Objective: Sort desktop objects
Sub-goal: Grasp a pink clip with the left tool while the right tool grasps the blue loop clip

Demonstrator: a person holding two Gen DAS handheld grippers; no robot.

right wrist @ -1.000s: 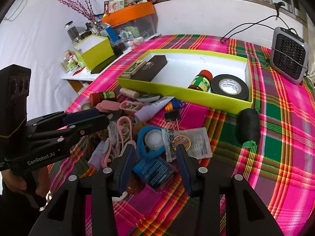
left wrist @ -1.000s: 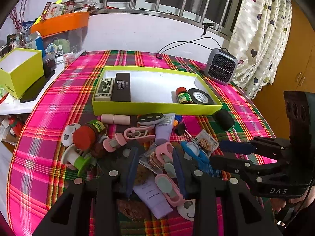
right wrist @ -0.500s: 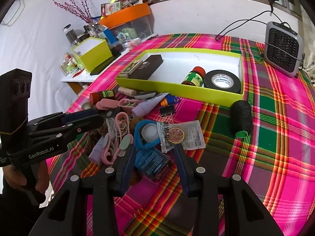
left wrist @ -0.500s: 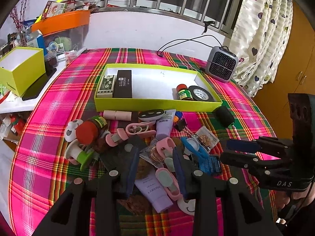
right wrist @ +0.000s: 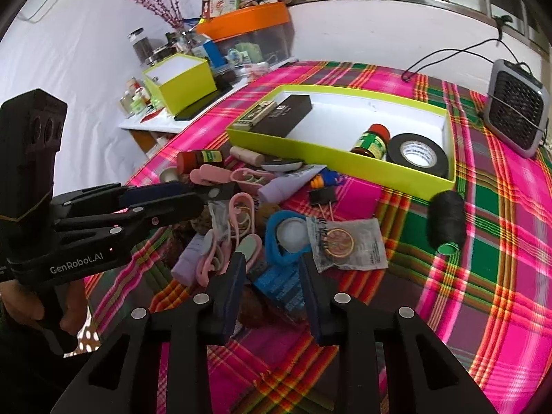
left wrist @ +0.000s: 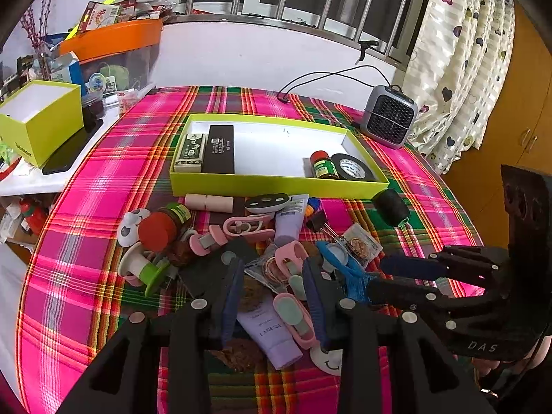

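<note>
Four items sorted: two flat boxes, a small jar and a tape roll lie in the yellow-green tray, upper centre.
Left to sort: the heap of small objects on the plaid counter, mid-frame below the tray.
Right gripper: fingers closing around a blue packet, lower centre; contact unclear.
Left gripper: fingers partly open over the heap, holding nothing.
</note>
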